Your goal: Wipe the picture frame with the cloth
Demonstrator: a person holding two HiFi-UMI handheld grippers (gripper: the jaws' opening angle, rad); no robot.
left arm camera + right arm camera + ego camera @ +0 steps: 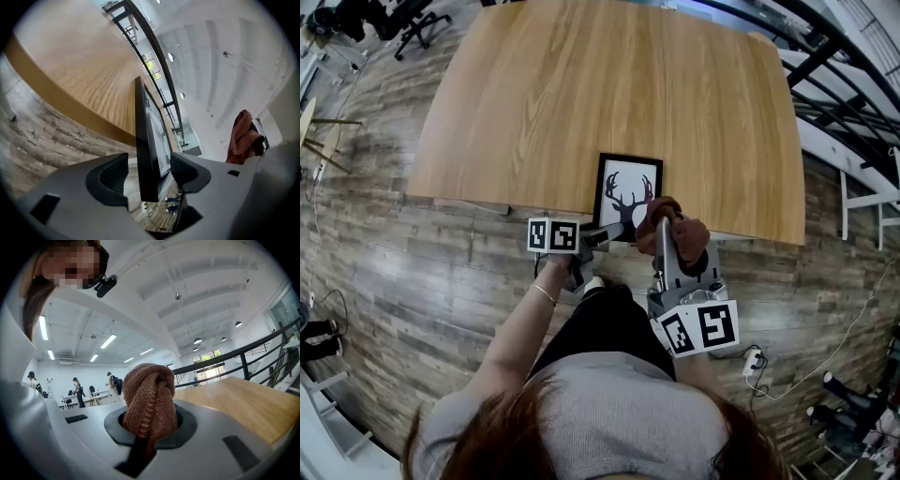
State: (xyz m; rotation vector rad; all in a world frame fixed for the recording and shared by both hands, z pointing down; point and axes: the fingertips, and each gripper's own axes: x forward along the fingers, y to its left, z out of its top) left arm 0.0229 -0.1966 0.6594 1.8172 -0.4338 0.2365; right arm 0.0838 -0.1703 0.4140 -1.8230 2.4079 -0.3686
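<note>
Two claws: one in each hand, both at near edge of counter (581, 103)
Picture frame (628, 192): black, deer print, at counter's near edge, lower end between left jaws
Left claw (147, 171): wide open, pads either side of frame's edge, no squeeze
Right claw (150, 425): clamped on bunched brown cloth (150, 394), just beside frame's lower right corner
</note>
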